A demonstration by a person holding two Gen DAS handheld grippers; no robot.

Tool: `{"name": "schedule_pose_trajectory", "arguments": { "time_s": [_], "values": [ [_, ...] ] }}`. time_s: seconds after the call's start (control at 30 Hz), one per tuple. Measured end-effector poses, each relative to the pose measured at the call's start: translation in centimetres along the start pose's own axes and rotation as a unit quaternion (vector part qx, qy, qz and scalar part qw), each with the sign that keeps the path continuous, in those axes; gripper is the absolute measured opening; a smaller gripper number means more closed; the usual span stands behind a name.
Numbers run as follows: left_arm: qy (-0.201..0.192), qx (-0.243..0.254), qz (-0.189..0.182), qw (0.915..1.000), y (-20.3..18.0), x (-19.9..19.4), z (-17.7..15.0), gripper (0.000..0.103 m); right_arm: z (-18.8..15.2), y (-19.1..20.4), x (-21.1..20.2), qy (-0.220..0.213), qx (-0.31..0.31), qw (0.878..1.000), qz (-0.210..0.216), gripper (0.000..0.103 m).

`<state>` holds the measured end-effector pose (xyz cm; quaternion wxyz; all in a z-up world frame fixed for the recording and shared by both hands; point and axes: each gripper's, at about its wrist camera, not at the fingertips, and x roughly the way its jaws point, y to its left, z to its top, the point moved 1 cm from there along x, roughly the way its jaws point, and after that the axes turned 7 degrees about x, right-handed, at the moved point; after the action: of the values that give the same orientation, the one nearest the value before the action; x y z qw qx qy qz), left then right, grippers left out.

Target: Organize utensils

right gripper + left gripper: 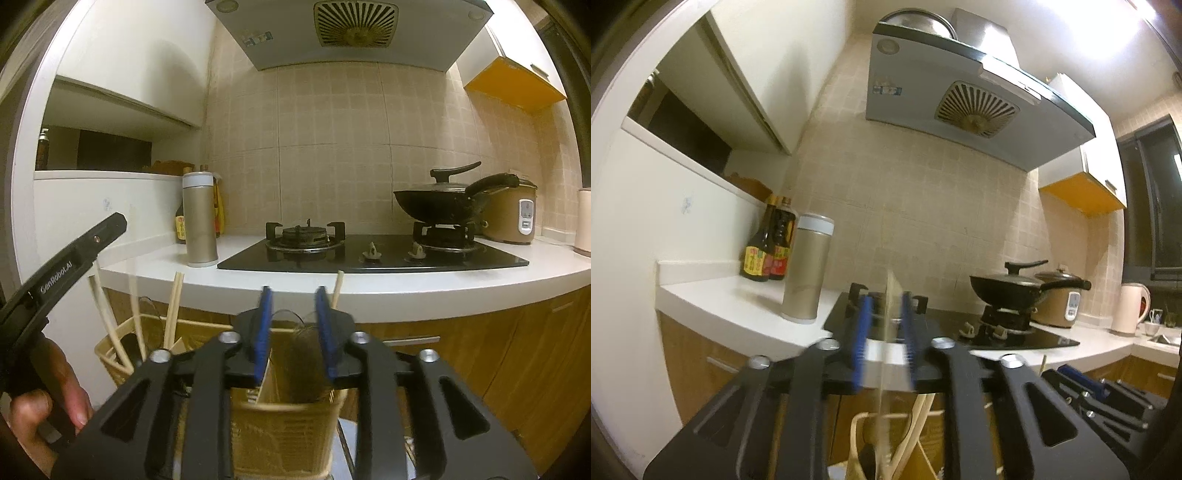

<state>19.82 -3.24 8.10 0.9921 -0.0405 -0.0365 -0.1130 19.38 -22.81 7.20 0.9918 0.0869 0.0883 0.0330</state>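
1. I am working in front of the table point(369, 291), which has the stove point(369, 254) on it.
2. My left claw point(886, 299) is spread. A thin pale strip point(891, 291) stands up between its blue pads. The pads do not squeeze it, so I think it stands in the basket on its own. It is too blurry for me to say what it is.
3. My right claw point(293, 291) is spread too. A dark bushy thing point(303, 354), maybe a brush, sits low between its pads, down in the basket point(288, 424). The pads are not pressing on it.
4. The basket is lower than the table's front edge and in front of it. I cannot see what it stands on.
5. I think both claws are held right over the basket because that is where the utensils go. Tall things stand up in it so that they are easy to grab.
6. Only the right view shows the chopsticks point(173, 306). They lean in the basket's left part, well away from the bushy thing. One more stick point(338, 286) pokes up just behind the right claw.
7. The right view also shows a hand point(48, 402) holding the left claw's grip, far left.
8. Only the left view shows the strip clearly, and the right claw low in its right corner.
9. My guess is that this step is nearly done and more sorting is left.
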Motion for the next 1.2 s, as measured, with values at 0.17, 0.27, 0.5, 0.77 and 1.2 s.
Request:
{"name": "schedule_pose_trajectory", "arguments": {
  "time_s": [0.17, 0.27, 0.5, 0.77, 1.2],
  "values": [
    [0.018, 0.002, -0.01, 0.9998, 0.5, -1.0, -0.2, 0.038, 0.5, -0.6, -2.4, 0.001, 0.01, 1.0, 0.002, 0.048],
    [0.037, -0.01, -0.013, 0.9992, 1.3, -2.3, 0.2, 0.045, 0.6, -0.4, -4.0, 0.007, 0.005, 1.0, 0.001, 0.048],
    [0.087, 0.017, -0.006, 0.9961, 1.6, -6.4, 1.4, 0.054, 0.1, 0.4, -7.6, 0.025, 0.002, 1.0, 0.004, 0.055],
    [0.109, 0.002, -0.011, 0.9939, 1.6, -11.7, 1.1, 0.076, -1.6, 1.7, -11.5, 0.052, 0.007, 0.999, 0.009, 0.07],
    [0.14, 0.047, 0.05, 0.9878, 0.2, -16.9, -3.8, 0.086, -6.3, 2.6, -14.8, 0.085, 0.025, 0.996, 0.002, 0.082]
  ]
}}
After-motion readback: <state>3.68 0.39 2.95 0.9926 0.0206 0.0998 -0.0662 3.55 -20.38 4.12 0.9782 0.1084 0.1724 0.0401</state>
